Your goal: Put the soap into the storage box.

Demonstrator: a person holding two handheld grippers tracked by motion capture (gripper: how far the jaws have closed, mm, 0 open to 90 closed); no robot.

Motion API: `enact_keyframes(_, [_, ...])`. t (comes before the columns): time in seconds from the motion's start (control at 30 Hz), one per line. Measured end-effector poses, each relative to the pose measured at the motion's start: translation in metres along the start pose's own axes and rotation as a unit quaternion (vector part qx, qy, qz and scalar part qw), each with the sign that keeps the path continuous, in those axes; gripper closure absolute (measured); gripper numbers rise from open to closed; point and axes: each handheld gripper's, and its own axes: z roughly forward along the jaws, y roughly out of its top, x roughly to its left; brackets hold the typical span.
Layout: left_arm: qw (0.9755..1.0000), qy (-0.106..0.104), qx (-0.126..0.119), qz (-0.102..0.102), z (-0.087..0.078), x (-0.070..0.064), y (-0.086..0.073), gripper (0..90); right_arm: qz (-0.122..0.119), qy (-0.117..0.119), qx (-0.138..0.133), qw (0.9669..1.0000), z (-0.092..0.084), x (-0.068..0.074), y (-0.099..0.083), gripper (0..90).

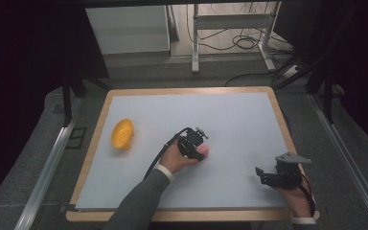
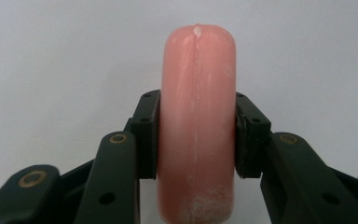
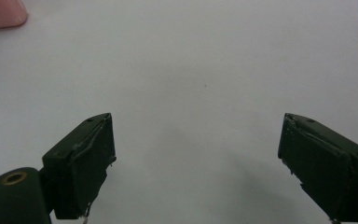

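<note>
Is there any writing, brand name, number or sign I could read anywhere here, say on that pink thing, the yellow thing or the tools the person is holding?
None can be read.
Pink block: smooth, pale scuffs, no lettering.
Yellow bowl-like thing: plain, too small to tell any mark.
Left hand-held gripper and right hand-held gripper: bare black parts with brass rivets, no label.
White table mat: blank.

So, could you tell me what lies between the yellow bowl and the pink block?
In the high view, only bare white mat separates the yellow bowl from the pink block.
</note>
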Motion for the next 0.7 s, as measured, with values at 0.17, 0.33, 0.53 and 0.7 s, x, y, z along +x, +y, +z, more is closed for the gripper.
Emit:
enact_keyframes(0.17, [1.0000,-0.003,0.000,-0.002,0.000,0.001,0.000,60.4,-0.001,-0.001,0.000,1.0000,0.000,0.000,0.000,10.5])
enact_keyframes(0.33, [0.9998,-0.016,-0.006,-0.006,-0.002,0.003,-0.002,60.4,0.001,-0.002,-0.002,1.0000,-0.002,-0.001,0.000,10.5])
enact_keyframes(0.53, [0.9995,-0.019,-0.023,-0.011,-0.012,0.008,-0.006,60.5,0.000,-0.003,-0.003,1.0000,-0.002,-0.001,0.000,10.5])
enact_keyframes(0.7, [0.9994,-0.019,-0.024,-0.016,-0.018,0.014,-0.012,60.5,-0.001,-0.003,-0.002,1.0000,-0.001,-0.001,0.000,10.5])
